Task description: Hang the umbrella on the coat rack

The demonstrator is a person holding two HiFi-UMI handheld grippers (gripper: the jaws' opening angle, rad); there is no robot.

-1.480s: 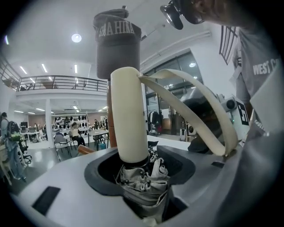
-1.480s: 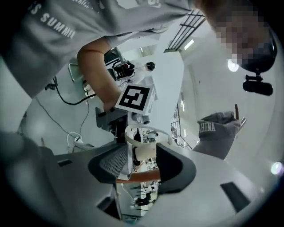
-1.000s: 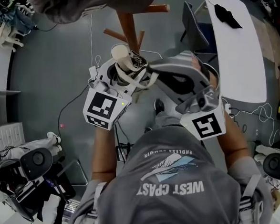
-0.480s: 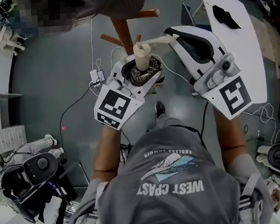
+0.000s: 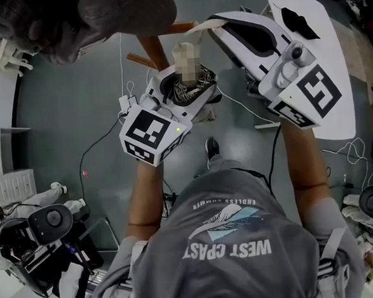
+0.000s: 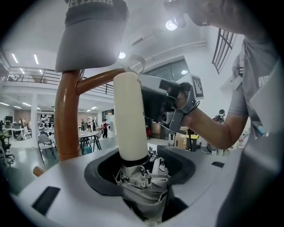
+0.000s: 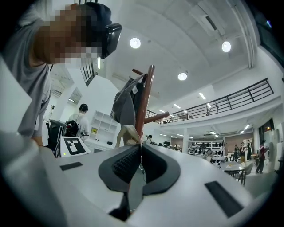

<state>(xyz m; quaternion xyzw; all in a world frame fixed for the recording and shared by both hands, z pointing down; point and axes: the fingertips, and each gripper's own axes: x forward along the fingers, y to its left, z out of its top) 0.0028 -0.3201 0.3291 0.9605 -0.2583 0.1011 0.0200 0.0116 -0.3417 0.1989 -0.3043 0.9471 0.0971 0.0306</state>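
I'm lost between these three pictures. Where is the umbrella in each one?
Head view: umbrella at top centre, folded, standing in the left gripper.
Left gripper view: centre, with the cream handle upright and the grey fabric pinched between the jaws.
Right gripper view: only its cream strap shows, caught at the tip of the shut right gripper.
Shared landmark: the brown wooden coat rack.
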